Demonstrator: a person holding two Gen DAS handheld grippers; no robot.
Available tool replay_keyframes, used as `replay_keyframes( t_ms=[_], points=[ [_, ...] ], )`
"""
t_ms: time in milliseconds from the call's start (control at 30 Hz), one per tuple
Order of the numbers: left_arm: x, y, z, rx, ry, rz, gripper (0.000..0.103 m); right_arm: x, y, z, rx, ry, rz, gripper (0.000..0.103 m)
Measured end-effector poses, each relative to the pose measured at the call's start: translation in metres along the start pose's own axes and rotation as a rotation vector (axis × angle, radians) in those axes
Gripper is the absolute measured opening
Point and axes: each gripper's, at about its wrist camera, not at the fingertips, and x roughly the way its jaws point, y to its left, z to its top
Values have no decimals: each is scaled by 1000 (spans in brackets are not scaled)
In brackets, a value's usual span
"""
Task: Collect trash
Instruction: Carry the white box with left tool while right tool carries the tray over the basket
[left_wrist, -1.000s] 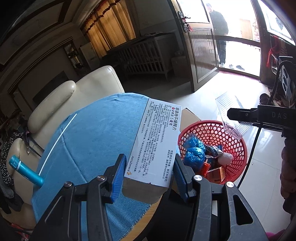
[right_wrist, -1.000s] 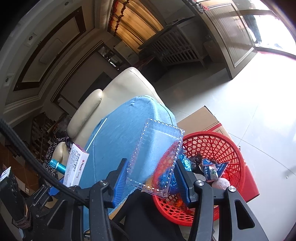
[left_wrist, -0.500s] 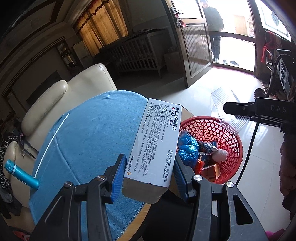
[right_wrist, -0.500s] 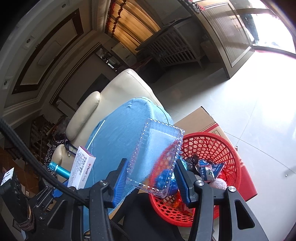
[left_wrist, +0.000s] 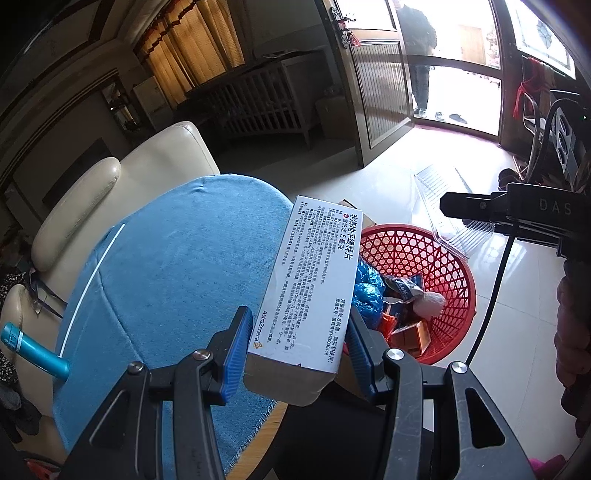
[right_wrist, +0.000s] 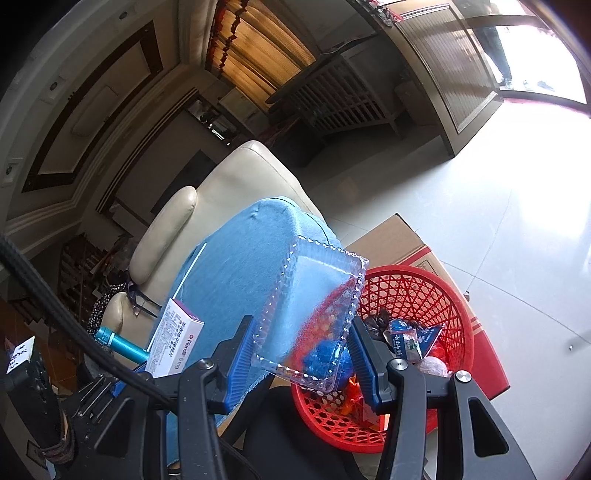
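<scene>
The left gripper (left_wrist: 295, 349) is clamped on one white medicine box (left_wrist: 314, 280), its blue pads (left_wrist: 236, 343) pressing the two long side faces near the lower end; the box fills the centre of the left wrist view, held above the edge of the blue-clothed table (left_wrist: 177, 280). Judging from its thin card walls, it is probably light and fairly stiff along its length but easy to crush, so a hold across the narrow faces near an end, as here, looks sound.

The right gripper (right_wrist: 299, 354) is closed on one clear plastic clamshell tray (right_wrist: 314, 310), lower centre of the right wrist view, overlapping the near rim of the red mesh basket (right_wrist: 436, 295). The tray is likely very light, slippery and springy; its beaded rim seems the firmest place to pinch, and a hard squeeze could buckle it.

One basket stands on the floor at lower right in both views, beside a cardboard carton (right_wrist: 402, 240). It already holds blue crumpled plastic (left_wrist: 365, 288), a small orange box (left_wrist: 412, 338), some wrappers (right_wrist: 410, 338) and a pale lump; the wrappers are too jumbled to count. One teal tube (left_wrist: 33, 350) shows at the left edge, and one white straw (left_wrist: 92, 277) lies on the cloth. Both held items are not yet released.
</scene>
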Motion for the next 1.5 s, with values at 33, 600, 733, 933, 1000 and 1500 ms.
replay_keyframes(
  t_ms=[33,600,733,933,1000,1500],
  points=[
    [0,-1,0,1,2,-2,52,-1,0,0,2,1,1,53],
    [1,0,7,3,15,-30,52,-4,-4,2,15,-6,-3,53],
    [-1,-3,10,6,8,-33,52,-11,-5,5,16,-24,2,53],
    [-1,-7,11,21,9,-39,52,-18,-12,8,32,-39,4,53],
    [0,-7,12,20,12,-36,52,-18,-16,9,43,-39,6,53],
    [14,-21,15,56,29,-24,52,-17,-31,7,60,-36,-4,53]
  ],
)
